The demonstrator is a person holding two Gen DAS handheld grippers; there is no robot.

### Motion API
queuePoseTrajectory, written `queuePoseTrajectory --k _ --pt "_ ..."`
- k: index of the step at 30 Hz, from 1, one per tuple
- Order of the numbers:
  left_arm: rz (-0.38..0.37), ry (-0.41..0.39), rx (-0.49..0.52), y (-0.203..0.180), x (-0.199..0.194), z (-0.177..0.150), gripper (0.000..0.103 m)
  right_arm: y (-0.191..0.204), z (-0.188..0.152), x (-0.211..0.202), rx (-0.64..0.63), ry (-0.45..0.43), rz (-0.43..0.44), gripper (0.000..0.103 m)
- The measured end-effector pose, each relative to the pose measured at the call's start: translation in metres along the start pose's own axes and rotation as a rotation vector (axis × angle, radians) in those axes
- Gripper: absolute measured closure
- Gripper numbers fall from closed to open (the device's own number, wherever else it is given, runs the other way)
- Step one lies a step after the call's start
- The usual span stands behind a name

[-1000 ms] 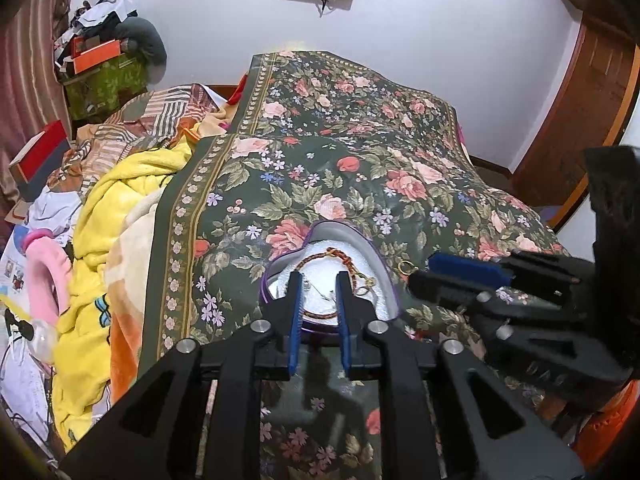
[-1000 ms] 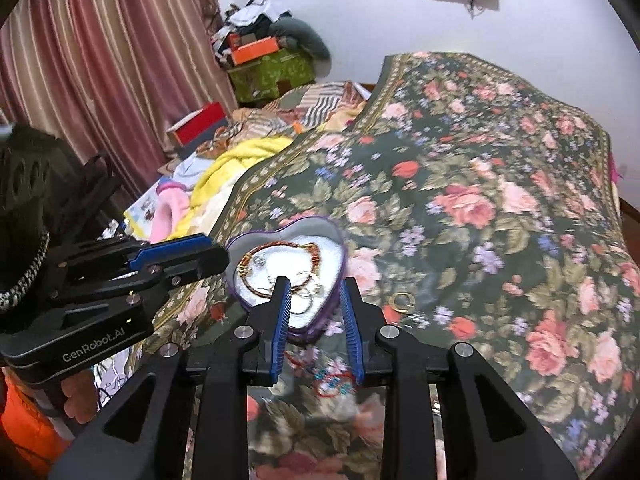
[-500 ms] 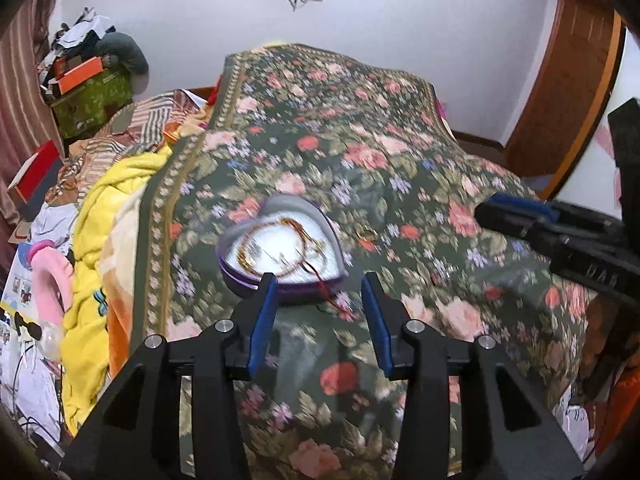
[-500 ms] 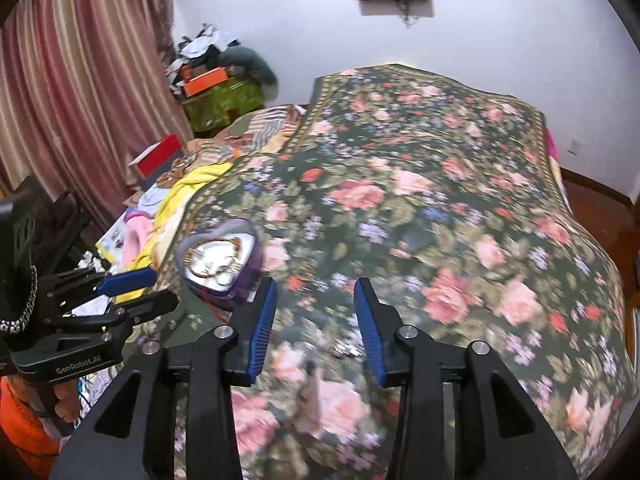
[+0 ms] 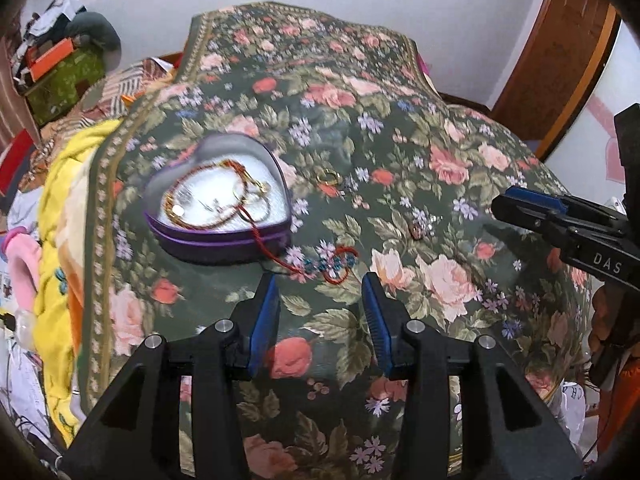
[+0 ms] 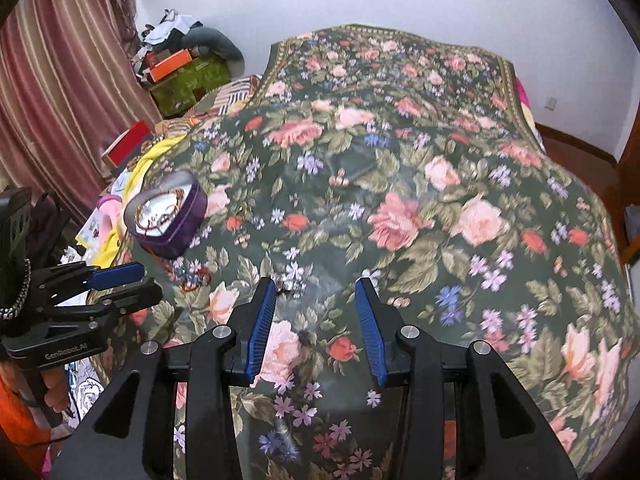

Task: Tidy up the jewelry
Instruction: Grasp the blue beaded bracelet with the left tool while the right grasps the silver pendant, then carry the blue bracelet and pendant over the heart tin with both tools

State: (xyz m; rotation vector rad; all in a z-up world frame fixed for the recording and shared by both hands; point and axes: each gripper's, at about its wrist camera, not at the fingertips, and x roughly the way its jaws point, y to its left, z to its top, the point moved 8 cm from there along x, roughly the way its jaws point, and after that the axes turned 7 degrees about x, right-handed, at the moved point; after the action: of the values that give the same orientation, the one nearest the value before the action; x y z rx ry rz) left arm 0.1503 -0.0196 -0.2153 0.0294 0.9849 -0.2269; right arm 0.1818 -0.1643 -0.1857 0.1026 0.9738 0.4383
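White walls close off a bedroom whose bed fills both views under a dark green floral bedspread (image 5: 400, 128). Bedding and boxes are heaped at nine to eleven o'clock of the left wrist view, where a yellow blanket (image 5: 60, 208) spills beside the bed. A wooden door (image 5: 560, 52) is cut off by the lens edge at two o'clock.

Both tools hang over the near end of the bed with their blue-padded tongs spread wide and holding nothing: the left gripper (image 5: 320, 286) at six o'clock of its own view, the right gripper (image 6: 316, 290) likewise in its own.

At ten o'clock of the left view sits a purple heart-shaped box (image 5: 218, 216), open, with a pale lining and gold and dark red chains tangled inside; its single pieces are hard to separate. A red cord bracelet (image 5: 324, 264) with teal beads trails from the box rim onto the spread, just ahead of the left tongs. A gold ring (image 5: 329, 177) lies at twelve o'clock, apart from the box, and a small dark trinket (image 5: 418, 231) at two o'clock is too blurred to name.
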Motion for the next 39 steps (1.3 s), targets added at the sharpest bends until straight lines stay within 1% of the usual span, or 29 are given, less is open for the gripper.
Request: queuePoseTrajectory --k 3,6,15,16,20,22,24,25,29,31,32,33,35,39 --pt "-0.015 0.029 -0.002 -0.002 0.012 -0.003 0.061 0.004 -0.006 0.010 -0.002 0.028 0.015 0.065" --pt "-0.020 0.042 0.002 -0.003 0.021 -0.004 0.061 0.010 -0.009 0.020 -0.009 0.054 0.030 0.066" --pt "-0.016 0.026 0.042 -0.007 0.036 0.005 0.061 0.020 -0.015 0.047 -0.009 0.128 0.070 0.065" --pt "-0.016 0.022 0.044 -0.007 0.037 0.006 0.061 0.021 -0.016 0.048 -0.013 0.131 0.079 0.065" --pt "-0.011 0.010 0.038 -0.006 0.042 0.009 0.061 0.024 -0.013 0.051 -0.028 0.117 0.069 0.065" --pt "0.003 0.004 0.045 -0.007 0.043 0.010 0.063 0.024 -0.011 0.053 -0.032 0.110 0.056 0.066" --pt "0.031 0.000 0.063 -0.008 0.044 0.010 0.070 0.025 -0.010 0.057 -0.049 0.105 0.041 0.066" --pt "0.041 -0.003 0.070 -0.008 0.045 0.010 0.071 0.026 -0.010 0.059 -0.064 0.100 0.030 0.066" --pt "0.038 -0.012 0.046 -0.002 0.043 0.008 0.082 0.029 -0.008 0.062 -0.101 0.082 -0.004 0.066" --pt "0.029 -0.013 0.027 0.001 0.042 0.008 0.087 0.026 -0.006 0.062 -0.100 0.073 -0.020 0.072" --pt "0.025 -0.013 0.019 0.003 0.041 0.008 0.089 0.025 -0.006 0.062 -0.092 0.070 -0.021 0.078" --pt "0.018 -0.014 0.013 0.004 0.041 0.007 0.090 0.022 -0.005 0.061 -0.079 0.069 -0.017 0.080" --pt "0.010 -0.012 0.005 0.004 0.040 0.006 0.096 0.019 -0.005 0.060 -0.061 0.069 -0.010 0.088" --pt "-0.004 -0.014 -0.007 0.004 0.034 0.003 0.096 0.021 -0.005 0.057 -0.056 0.064 -0.004 0.088"
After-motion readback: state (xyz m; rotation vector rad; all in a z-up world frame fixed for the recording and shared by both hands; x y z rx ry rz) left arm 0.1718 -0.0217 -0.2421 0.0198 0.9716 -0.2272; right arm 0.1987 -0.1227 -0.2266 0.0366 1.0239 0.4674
